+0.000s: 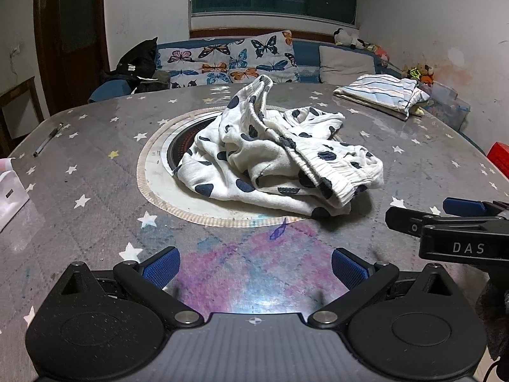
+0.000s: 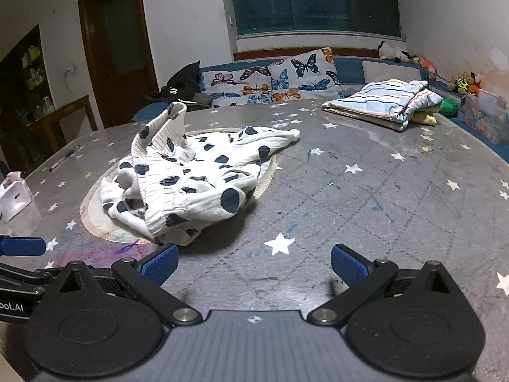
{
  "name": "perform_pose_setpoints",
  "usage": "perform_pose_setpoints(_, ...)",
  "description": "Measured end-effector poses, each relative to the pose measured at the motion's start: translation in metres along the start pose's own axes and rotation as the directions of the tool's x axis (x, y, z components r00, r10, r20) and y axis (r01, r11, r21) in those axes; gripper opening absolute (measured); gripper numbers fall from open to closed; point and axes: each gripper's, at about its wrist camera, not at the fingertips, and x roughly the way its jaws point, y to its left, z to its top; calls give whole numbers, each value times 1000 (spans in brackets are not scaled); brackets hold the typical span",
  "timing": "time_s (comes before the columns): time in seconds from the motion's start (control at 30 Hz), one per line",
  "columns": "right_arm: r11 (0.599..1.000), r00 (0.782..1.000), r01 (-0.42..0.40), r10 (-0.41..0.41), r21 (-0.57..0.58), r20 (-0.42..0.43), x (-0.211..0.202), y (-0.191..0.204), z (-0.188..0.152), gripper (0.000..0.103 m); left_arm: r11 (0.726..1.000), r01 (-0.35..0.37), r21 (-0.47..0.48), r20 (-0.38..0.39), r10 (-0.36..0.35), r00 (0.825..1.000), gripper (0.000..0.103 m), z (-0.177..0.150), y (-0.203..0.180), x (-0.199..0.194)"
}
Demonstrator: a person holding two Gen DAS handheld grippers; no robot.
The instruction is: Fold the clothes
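Note:
A crumpled white garment with dark blue spots point(image 1: 280, 159) lies in a heap on the grey star-patterned table point(image 1: 95, 165), over a round inset plate point(image 1: 165, 172); its ribbed waistband sticks up. It also shows in the right wrist view point(image 2: 187, 184). My left gripper point(image 1: 254, 267) is open and empty, hovering over the table short of the garment. My right gripper point(image 2: 254, 267) is open and empty, to the right of the garment; it also shows at the right edge of the left wrist view point(image 1: 445, 216). The left gripper's fingertip point(image 2: 22, 246) shows at the right wrist view's left edge.
A folded striped garment point(image 1: 381, 94) lies at the table's far right, also in the right wrist view point(image 2: 385, 98). A pen point(image 1: 47, 140) and a white box point(image 1: 9, 191) are at the left. A butterfly-print sofa point(image 1: 235, 60) stands behind. A red object point(image 1: 499, 159) is at the right edge.

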Motion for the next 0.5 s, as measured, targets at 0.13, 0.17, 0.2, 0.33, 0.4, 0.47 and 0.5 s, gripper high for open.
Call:
perform_pose_setpoints(0.13,1000,1000,-10,10,-7,4,-2,3,1,103,1000,-2,-8,3,2,1000,103,0,1,-2)
perform_pose_setpoints(0.17,1000,1000,-13,13,-10,4,-2,4,1,103,1000,-2,-11,4,2,1000,103,0,1,-2)
perform_pose_setpoints(0.2,1000,1000,-15,15,-11,5,-2,4,1,103,1000,-2,-12,4,2,1000,103,0,1,-1)
perform_pose_setpoints(0.33,1000,1000,-20,20,-13,7,-3,5,1,103,1000,3,-9,3,-3,1000,103,2,-1,0)
perform_pose_setpoints(0.4,1000,1000,-18,19,-12,4,-4,5,1,103,1000,7,-9,2,-7,1000,103,4,-1,1)
perform_pose_setpoints(0.47,1000,1000,-17,17,-11,4,-4,4,2,103,1000,11,-10,2,-11,1000,103,5,-1,2)
perform_pose_setpoints(0.5,1000,1000,-16,16,-10,5,-4,3,2,103,1000,12,-10,2,-12,1000,103,6,-1,3)
